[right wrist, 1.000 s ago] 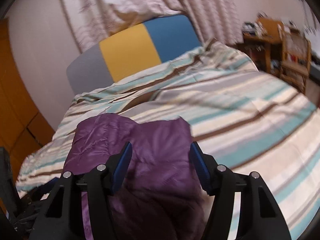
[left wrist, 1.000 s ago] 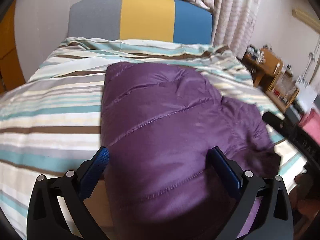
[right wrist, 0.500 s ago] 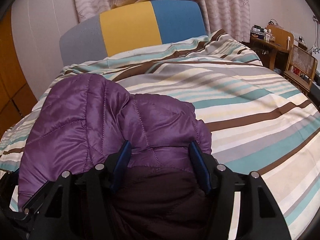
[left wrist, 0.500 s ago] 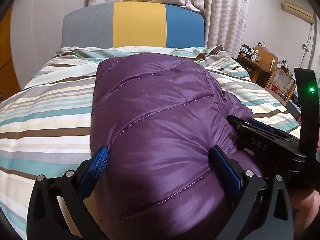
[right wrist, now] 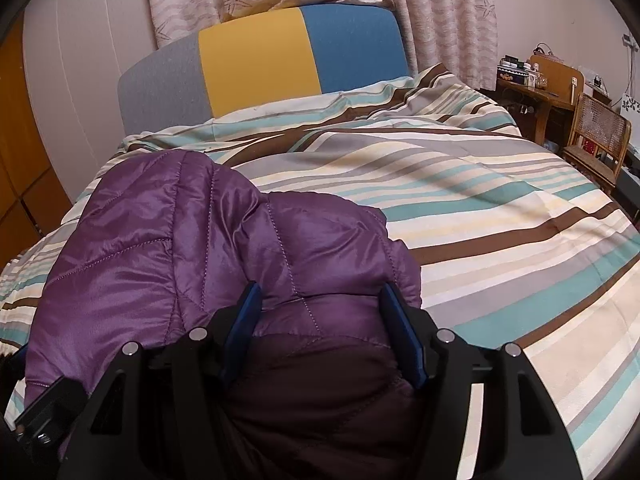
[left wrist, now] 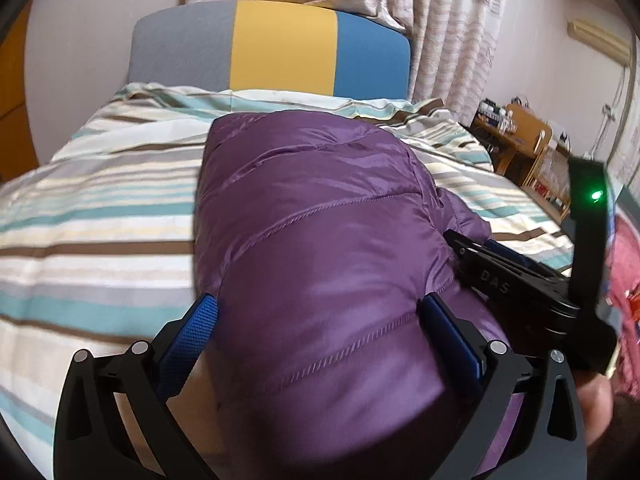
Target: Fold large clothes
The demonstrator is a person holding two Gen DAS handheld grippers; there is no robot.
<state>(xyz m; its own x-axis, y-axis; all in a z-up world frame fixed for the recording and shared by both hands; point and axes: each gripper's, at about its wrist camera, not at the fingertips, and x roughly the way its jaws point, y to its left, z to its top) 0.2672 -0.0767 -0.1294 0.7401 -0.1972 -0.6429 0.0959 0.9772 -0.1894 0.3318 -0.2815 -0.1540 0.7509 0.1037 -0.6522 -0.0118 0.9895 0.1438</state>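
Observation:
A purple quilted puffer jacket [left wrist: 320,240] lies bunched on the striped bed; it also shows in the right wrist view [right wrist: 168,248]. My left gripper [left wrist: 318,308] has its blue-padded jaws wide apart, and the jacket's near bulge fills the gap between them. My right gripper [right wrist: 320,300] also has its jaws apart around the jacket's near edge, where a dark lining [right wrist: 320,392] shows. The right gripper appears in the left wrist view [left wrist: 520,280], pressed against the jacket's right side. Whether either pad pinches fabric is hidden.
The striped duvet [right wrist: 480,208] covers the bed. A grey, yellow and blue headboard [left wrist: 280,48] stands at the far end under curtains. A wooden desk [right wrist: 536,92] and a cane chair [right wrist: 600,136] stand at the right. An orange wardrobe [right wrist: 20,152] is at the left.
The jacket has gone from lying flatter to being bunched into a higher mound between the grippers. The right gripper came in against its right side. Little changed in the last half second.

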